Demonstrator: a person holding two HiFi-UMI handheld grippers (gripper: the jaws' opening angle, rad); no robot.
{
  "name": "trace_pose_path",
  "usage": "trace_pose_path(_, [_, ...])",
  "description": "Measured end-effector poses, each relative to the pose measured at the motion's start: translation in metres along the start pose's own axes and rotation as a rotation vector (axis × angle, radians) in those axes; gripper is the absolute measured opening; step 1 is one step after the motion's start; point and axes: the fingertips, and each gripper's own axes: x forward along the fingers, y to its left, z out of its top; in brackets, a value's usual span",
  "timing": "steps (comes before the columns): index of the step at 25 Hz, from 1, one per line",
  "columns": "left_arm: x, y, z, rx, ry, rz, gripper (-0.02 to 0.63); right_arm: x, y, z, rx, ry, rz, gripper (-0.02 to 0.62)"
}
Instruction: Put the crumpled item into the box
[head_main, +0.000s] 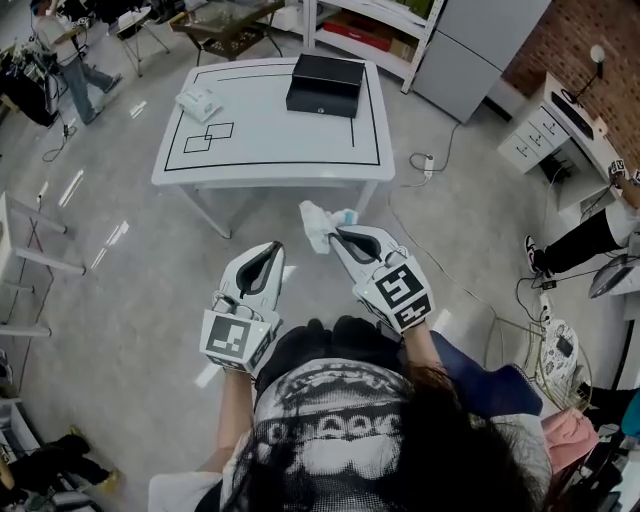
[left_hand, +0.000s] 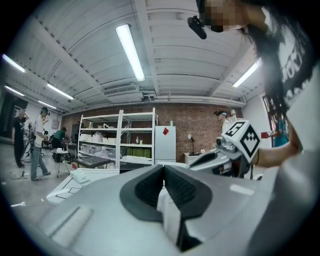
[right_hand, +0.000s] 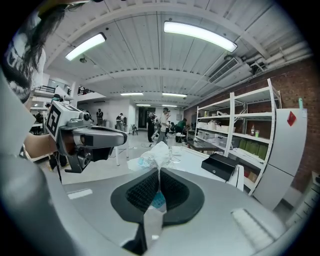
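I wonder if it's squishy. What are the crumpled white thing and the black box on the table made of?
The crumpled white-and-blue wad looks like thin plastic or paper wrapping: creased, floppy. The flat black box looks rigid, matte; plastic or card, unclear.

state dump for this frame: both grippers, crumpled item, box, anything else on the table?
left gripper: shut, empty
right gripper: shut on crumpled item
crumpled item: held in air, short of the table
black box: on table, lid looks closed
white packet: lying on table
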Motion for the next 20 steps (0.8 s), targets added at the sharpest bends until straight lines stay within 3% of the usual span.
trace_pose_path(12, [0.024,0.025,-0.016,-0.034,0.019,-0.016,0.000,0.026,-0.020,-0.009,0.007,0.052,-0.007,0.017])
trace_pose_path(20, [0.064,0.056,-0.020,-0.046,0.043,0.005,0.000,0.065,-0.063,-0.006,0.019,0.046,0.008,0.017])
